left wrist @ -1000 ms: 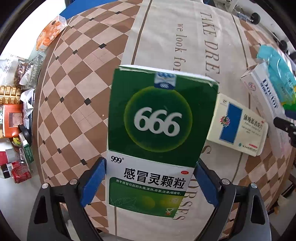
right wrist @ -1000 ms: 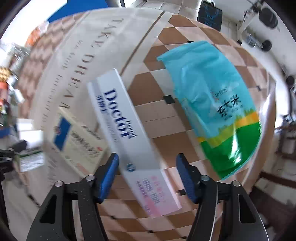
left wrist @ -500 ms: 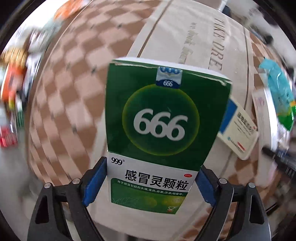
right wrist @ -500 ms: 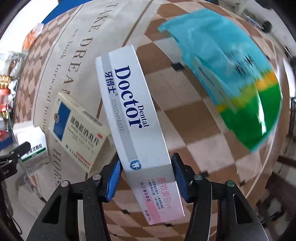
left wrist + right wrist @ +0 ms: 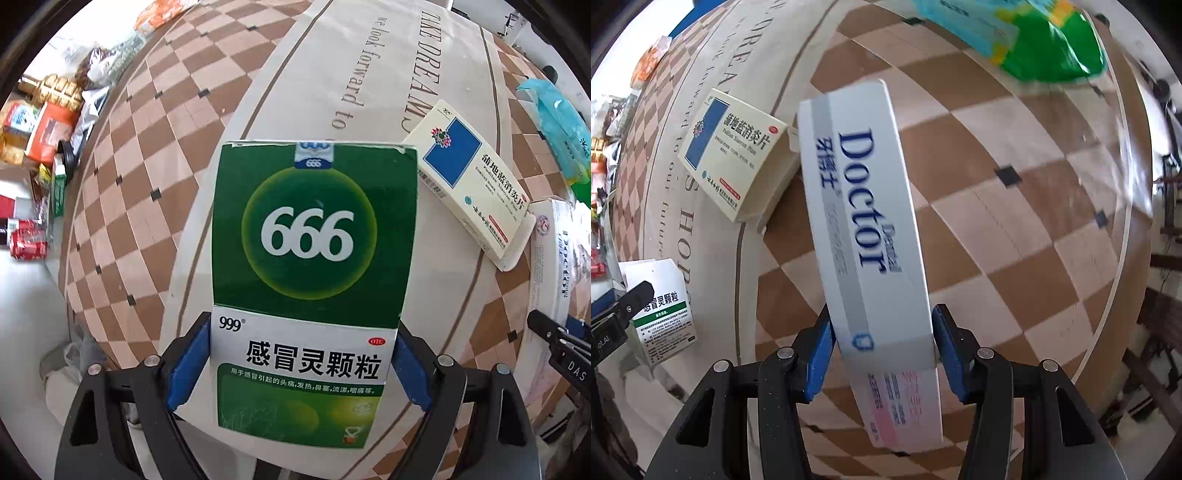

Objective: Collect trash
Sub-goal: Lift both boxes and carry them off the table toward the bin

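My left gripper (image 5: 299, 363) is shut on a green "666" medicine box (image 5: 310, 266) and holds it above the checkered tablecloth (image 5: 147, 147). My right gripper (image 5: 882, 349) is shut on a white "Doctor" toothpaste box (image 5: 864, 221), lifted over the table. A cream medicine box with a blue square (image 5: 476, 181) lies on the cloth between them; it also shows in the right wrist view (image 5: 733, 151). A teal and green plastic bag (image 5: 1034, 37) lies at the far right edge. The green box and left gripper show at the left of the right wrist view (image 5: 661, 310).
A pile of packets, boxes and a red can (image 5: 27, 243) lies on the floor left of the table. An orange packet (image 5: 162, 14) sits at the table's far left corner. The table's right edge (image 5: 1123, 221) drops off near the right gripper.
The right gripper closed on the toothpaste box and lifted it, swinging left. The left gripper swung with the green box, which stays gripped; the cream box now looks nearer.
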Action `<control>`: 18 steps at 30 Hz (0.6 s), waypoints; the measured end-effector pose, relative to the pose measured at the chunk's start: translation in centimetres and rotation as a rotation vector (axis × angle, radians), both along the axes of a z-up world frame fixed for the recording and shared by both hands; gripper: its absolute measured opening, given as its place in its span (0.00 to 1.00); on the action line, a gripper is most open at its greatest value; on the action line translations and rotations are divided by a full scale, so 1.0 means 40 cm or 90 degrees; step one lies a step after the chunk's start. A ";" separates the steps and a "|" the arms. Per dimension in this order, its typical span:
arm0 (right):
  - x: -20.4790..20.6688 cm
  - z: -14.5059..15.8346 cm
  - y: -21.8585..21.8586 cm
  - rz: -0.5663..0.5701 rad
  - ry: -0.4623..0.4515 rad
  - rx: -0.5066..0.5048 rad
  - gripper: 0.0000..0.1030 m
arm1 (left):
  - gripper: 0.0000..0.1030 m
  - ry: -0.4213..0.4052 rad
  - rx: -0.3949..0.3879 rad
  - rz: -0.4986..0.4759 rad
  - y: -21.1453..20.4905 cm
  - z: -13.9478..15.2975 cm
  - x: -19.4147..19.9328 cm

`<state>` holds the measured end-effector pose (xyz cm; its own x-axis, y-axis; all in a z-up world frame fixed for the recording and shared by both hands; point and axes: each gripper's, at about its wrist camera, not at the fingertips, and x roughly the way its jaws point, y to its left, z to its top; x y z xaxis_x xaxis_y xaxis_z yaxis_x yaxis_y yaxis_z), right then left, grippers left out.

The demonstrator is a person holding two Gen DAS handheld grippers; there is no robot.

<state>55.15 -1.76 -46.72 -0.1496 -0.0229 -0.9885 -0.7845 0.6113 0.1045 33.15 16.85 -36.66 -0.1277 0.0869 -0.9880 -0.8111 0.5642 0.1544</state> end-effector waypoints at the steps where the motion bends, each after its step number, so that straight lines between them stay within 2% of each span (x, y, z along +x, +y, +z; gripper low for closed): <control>1: -0.012 -0.007 0.022 0.002 -0.002 0.000 0.53 | 0.86 0.001 0.002 -0.005 -0.001 0.002 0.013; 8: -0.045 -0.024 0.061 0.025 -0.023 -0.001 0.52 | 0.83 -0.004 0.017 -0.010 0.007 0.001 0.002; 10: -0.054 -0.015 0.053 0.024 -0.029 0.006 0.49 | 0.83 -0.002 0.024 -0.010 0.012 0.002 -0.005; 18: -0.034 0.035 -0.044 0.001 -0.018 0.045 0.48 | 0.83 -0.009 0.055 -0.021 -0.013 0.053 -0.014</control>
